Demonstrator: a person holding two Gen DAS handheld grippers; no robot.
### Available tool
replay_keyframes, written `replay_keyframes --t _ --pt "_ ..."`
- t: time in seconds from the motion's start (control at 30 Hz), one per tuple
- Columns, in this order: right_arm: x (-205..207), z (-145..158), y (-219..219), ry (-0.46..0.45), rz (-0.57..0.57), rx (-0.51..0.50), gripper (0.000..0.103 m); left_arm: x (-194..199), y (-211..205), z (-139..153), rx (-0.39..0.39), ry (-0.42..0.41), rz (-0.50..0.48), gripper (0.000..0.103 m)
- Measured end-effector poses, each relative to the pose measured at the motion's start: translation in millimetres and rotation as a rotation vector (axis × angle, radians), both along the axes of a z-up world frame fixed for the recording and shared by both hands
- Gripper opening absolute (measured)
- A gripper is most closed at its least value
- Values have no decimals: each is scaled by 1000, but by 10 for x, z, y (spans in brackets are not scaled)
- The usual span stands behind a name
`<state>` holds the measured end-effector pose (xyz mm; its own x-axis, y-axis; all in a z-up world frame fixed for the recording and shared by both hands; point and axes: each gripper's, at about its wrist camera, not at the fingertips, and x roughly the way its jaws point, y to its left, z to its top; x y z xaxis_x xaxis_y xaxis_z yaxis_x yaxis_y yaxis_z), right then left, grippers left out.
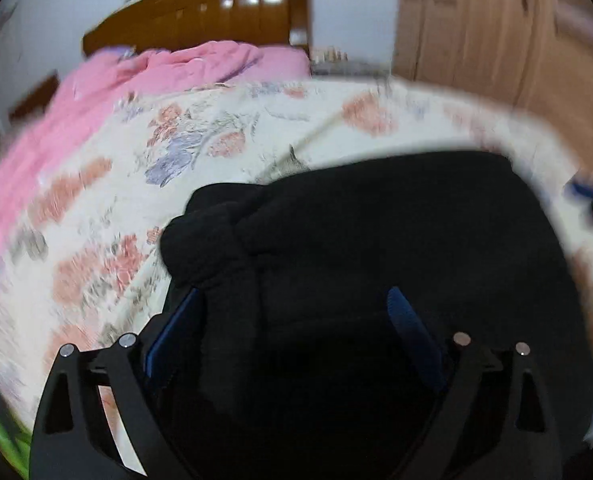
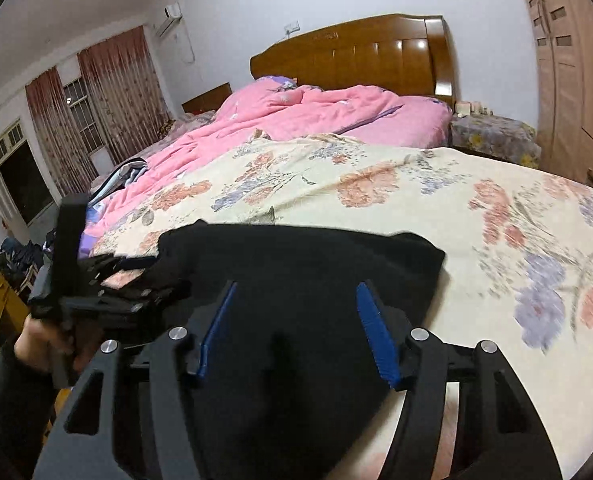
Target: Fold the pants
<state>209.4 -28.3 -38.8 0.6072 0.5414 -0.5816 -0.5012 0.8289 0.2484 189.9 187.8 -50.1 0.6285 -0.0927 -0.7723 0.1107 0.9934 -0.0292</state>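
The black pants (image 2: 296,256) lie already doubled over into a compact dark bundle on the flowered sheet (image 2: 496,200) at the near end of the bed, with a pink quilt (image 2: 316,112) heaped farther back toward the wooden headboard (image 2: 356,52). In the left wrist view a rolled, bunched edge of the cloth shows on the left side of the bundle, so the fold looks rough rather than finished.

The left gripper (image 1: 292,312) hangs over the pants with its jaws spread wide; the blue pads stand clear on either side and nothing is pinched between them. The right gripper (image 2: 296,308) is about half open above the near edge of the bundle — cloth lies below and between the pads, yet they do not press on it. In the right wrist view the left gripper, held by a hand (image 2: 44,340) in a dark sleeve, is just beside the left end of the pants.

The step in hand seems to be re-gripping for the next fold or a tidy-up. To do it well, each set of jaws should come down on a true corner or edge — not on the bulged middle — and take all layers at once, so the lower layer does not slide out. The bunched left edge wants flattening first. The soft sheet underneath may get caught too, so the bite should stay shallow.
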Motion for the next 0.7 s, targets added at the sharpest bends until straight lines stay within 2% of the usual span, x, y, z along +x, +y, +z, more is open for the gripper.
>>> replay_keyframes --t 0.07,0.1,0.17,0.23,0.33,0.4,0.43,0.47,0.5,0.53,0.6,0.63,0.7 --pt "231 -143 108 52 11 -39 60 -1 19 -50 -2 0 1 94" --pt "389 -253 122 100 -4 -70 56 -8 9 -59 5 -4 -2 94" --pt "538 -318 31 129 -50 -46 56 -11 9 -62 -4 -2 0 94" --pt "542 -287 -64 147 -119 -32 54 -32 7 -53 -27 5 -3 94" --pt "345 -145 -94 101 -93 34 56 -23 24 -44 -31 1 -3 94" --pt "161 -116 12 87 -23 22 59 -28 30 -46 -28 -7 2 94" --pt "99 -135 66 87 18 9 66 -12 51 -28 -30 -9 5 94" --pt "48 -205 176 94 63 -45 74 9 60 -34 -29 -11 8 94" --pt "40 -290 265 92 60 -135 86 4 53 -34 -25 -13 12 94" --pt "50 -339 318 92 53 -183 88 -5 42 -33 -18 -15 16 95" --pt "41 -326 282 113 17 -146 88 -6 24 -33 -4 -19 21 95" --pt "0 -276 297 111 -9 -165 87 -4 16 -40 1 -19 23 95" --pt "-222 -149 377 33 12 -181 87 -7 10 -38 5 -21 25 95"
